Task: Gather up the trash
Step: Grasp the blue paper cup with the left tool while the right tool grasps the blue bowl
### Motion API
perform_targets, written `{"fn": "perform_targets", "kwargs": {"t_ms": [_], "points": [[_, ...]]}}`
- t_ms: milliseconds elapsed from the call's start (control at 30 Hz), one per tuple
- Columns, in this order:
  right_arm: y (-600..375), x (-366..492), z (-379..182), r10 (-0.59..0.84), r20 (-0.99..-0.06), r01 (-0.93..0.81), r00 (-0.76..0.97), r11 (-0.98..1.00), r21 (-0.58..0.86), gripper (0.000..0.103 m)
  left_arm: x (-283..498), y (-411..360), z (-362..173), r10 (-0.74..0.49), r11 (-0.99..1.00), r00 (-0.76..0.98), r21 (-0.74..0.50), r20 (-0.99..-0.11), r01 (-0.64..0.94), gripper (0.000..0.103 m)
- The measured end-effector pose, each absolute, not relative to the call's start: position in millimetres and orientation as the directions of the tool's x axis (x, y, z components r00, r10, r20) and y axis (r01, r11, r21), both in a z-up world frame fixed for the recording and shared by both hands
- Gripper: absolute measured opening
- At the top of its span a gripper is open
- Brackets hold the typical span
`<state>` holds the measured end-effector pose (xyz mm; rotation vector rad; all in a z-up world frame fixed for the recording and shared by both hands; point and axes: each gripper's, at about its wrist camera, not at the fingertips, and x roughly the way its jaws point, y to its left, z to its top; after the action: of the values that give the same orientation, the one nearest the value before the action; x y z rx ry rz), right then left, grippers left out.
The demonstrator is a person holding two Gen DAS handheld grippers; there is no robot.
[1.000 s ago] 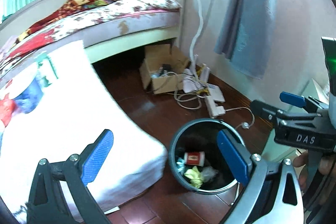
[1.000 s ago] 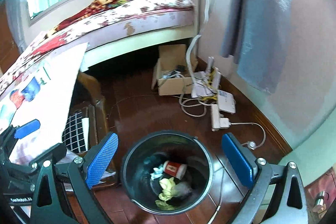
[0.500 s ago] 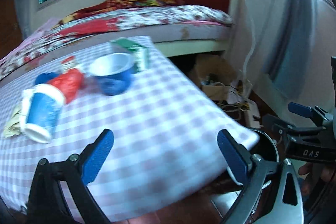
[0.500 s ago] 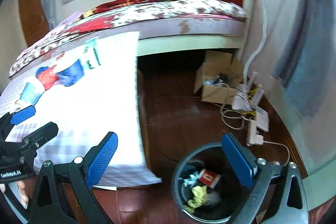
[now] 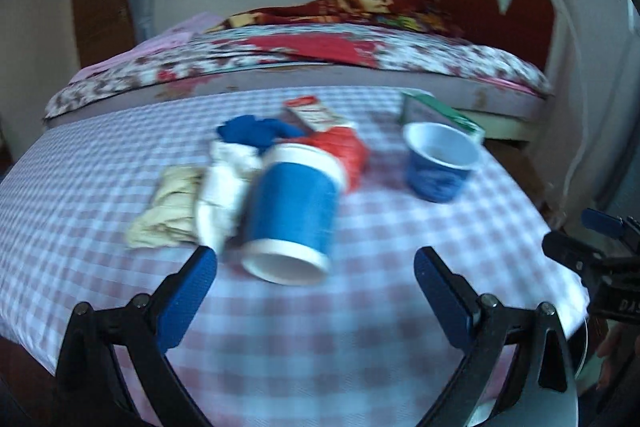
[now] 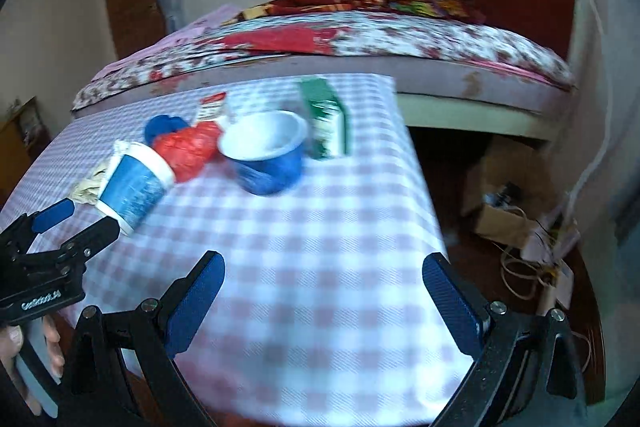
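Observation:
Trash lies on a checked tablecloth (image 5: 320, 327). A blue paper cup (image 5: 292, 211) lies on its side, its base toward me, beside crumpled white and cream paper (image 5: 200, 195). Behind it are a red wrapper (image 5: 348, 151), a blue rag (image 5: 252, 131) and a small red-and-white pack (image 5: 316, 113). A blue bowl cup (image 5: 438, 163) stands upright, a green carton (image 5: 436, 113) behind it. My left gripper (image 5: 316, 291) is open and empty just before the lying cup. My right gripper (image 6: 322, 301) is open and empty over the near table edge; the bowl cup (image 6: 266, 151) is farther ahead.
A bed (image 6: 360, 39) with a red headboard runs behind the table. To the right on the dark wood floor are a cardboard box (image 6: 504, 215), cables and a power strip (image 6: 556, 283). The left gripper (image 6: 52, 247) shows in the right wrist view.
Both views swung up and left from the floor bin to the tabletop. The bin has left view and the left gripper has closed in on the lying blue cup.

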<state>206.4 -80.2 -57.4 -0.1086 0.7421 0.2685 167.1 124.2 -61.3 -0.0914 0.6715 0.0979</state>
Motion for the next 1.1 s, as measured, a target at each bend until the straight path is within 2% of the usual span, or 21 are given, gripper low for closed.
{"fn": "perform_targets", "kwargs": {"t_ms": [233,400,800,900,967,1100], "points": [[-43.6,236.8,-63.9,0.234,-0.679,-0.334,0.695,0.942,-0.017,0.1,196.9,151.9,-78.5,0.06,0.983,0.757,-0.092,-0.651,-0.156,0.097],[-27.8,260.6,-70.9,0.245,-0.689,-0.344,0.682,0.939,-0.006,0.1,213.4,154.9,-86.0,0.025,0.985,0.739,-0.111,-0.673,-0.135,0.09],[0.1,316.4,-87.7,0.242,-0.723,-0.328,0.647,0.944,0.023,0.1,227.3,152.9,-87.1,0.002,0.986,0.723,-0.12,-0.691,-0.118,0.089],[2.5,320.4,-88.6,0.235,-0.725,-0.325,0.648,0.946,0.017,0.091,231.5,156.6,-89.4,-0.017,0.984,0.714,-0.137,-0.7,-0.11,0.08],[2.5,322.5,-89.5,0.236,-0.728,-0.324,0.643,0.946,0.021,0.078,232.1,157.7,-90.8,-0.035,0.984,0.708,-0.148,-0.705,-0.099,0.072],[0.4,320.2,-89.9,0.249,-0.729,-0.336,0.637,0.942,0.029,0.078,224.6,158.3,-88.4,-0.074,0.982,0.718,-0.175,-0.693,-0.068,0.064]]}}
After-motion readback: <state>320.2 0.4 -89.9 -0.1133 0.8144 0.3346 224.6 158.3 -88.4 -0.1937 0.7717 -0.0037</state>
